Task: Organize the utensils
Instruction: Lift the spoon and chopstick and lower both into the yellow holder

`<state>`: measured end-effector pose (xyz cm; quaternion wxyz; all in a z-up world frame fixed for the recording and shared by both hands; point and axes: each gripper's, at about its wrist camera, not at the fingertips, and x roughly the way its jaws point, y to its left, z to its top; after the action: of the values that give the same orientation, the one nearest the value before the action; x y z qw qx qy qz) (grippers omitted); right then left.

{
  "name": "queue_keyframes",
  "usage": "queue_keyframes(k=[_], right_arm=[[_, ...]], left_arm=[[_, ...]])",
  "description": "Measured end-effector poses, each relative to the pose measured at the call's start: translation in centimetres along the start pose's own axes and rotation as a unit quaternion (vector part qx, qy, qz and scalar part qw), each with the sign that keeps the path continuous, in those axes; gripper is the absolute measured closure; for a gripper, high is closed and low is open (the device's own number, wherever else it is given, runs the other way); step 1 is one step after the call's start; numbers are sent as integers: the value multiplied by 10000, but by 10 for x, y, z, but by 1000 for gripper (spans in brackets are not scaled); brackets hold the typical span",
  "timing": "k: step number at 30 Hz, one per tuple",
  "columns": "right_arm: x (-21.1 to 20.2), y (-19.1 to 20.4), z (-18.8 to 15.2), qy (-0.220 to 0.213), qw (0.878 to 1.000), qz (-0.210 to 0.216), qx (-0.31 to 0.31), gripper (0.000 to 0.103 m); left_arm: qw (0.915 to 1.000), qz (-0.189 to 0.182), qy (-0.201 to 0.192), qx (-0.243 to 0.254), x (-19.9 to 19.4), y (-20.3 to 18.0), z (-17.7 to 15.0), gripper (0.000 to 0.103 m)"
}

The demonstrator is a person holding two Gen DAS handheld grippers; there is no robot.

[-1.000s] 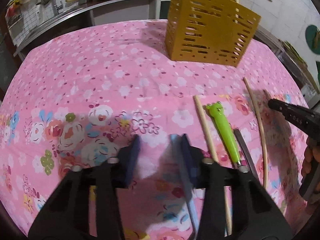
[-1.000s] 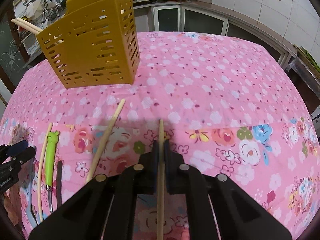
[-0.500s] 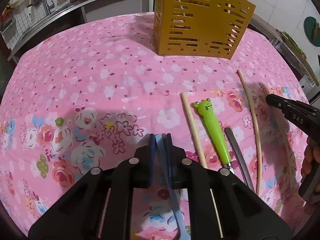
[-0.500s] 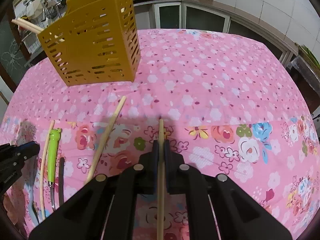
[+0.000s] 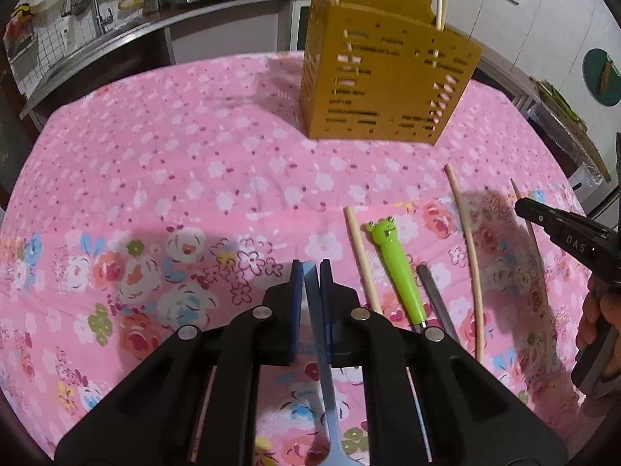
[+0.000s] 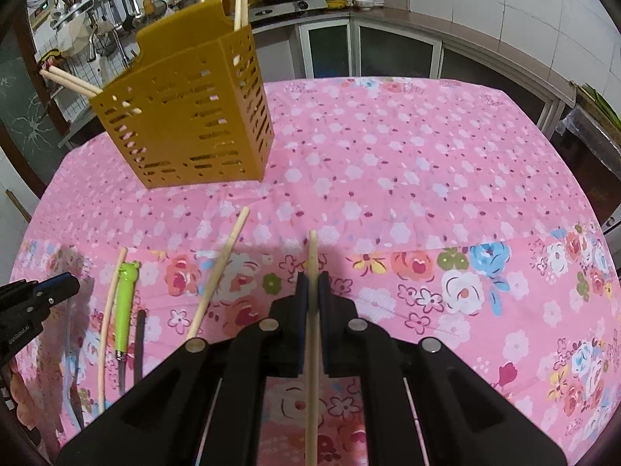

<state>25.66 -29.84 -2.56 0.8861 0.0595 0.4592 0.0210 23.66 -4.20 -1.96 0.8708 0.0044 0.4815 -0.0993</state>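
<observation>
Bare pink tablecloth (image 6: 427, 163) right of yellow holder (image 6: 186, 116), up to edge

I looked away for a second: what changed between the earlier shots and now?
The left gripper closed its jaws on the blue utensil handle, which lay between them while they were open. The right gripper stays clamped on its chopstick. The yellow holder and the utensils on the cloth stayed put.

Matt plastic caddy (image 5: 384, 85) on floral cloth (image 5: 194, 163).

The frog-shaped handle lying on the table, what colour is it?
Bright green frog-shaped handle, clearest in the left wrist view.
</observation>
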Motion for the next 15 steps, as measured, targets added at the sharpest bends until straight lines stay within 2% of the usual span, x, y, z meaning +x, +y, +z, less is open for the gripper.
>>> queue_keyframes(k=[15], right_arm=[[-37,3,12,-531,9985,149,-52,97]], left_arm=[[9969,-71,-786,-74,-44,1,18,97]])
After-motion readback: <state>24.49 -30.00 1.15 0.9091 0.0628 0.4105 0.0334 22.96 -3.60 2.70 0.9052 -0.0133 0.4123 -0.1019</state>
